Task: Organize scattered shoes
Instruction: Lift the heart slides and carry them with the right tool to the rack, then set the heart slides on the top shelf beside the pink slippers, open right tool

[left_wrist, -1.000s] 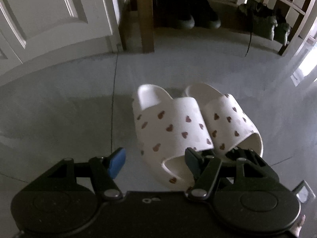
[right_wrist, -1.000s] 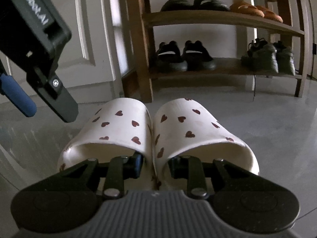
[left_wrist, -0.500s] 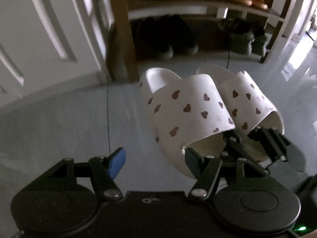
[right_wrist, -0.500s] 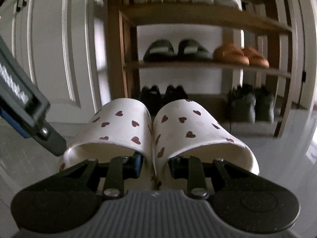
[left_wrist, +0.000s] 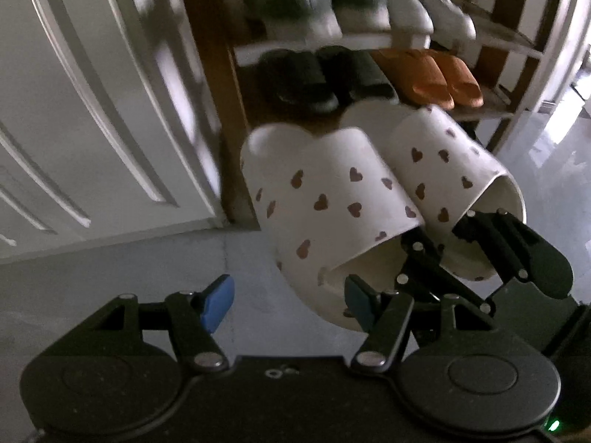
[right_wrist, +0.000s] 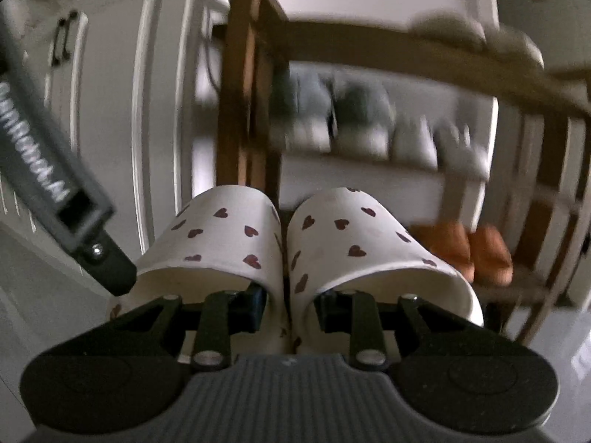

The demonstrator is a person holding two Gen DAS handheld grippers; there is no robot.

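Slippers (right_wrist: 284, 243) — white pair with heart print — are off the floor (left_wrist: 122, 277), clamped in my right gripper (right_wrist: 286, 310): one finger inside each slipper, inner walls pinched together between them. Pair hangs in front of the wooden shoe rack (right_wrist: 243, 110), near its left post, level with the shelf holding the orange slippers (left_wrist: 432, 74) and black sandals (left_wrist: 317, 77). My left gripper (left_wrist: 286, 301) is spread wide, holding nothing, just left of and below the pair. White panelled door (left_wrist: 92, 110) stands left of the rack.
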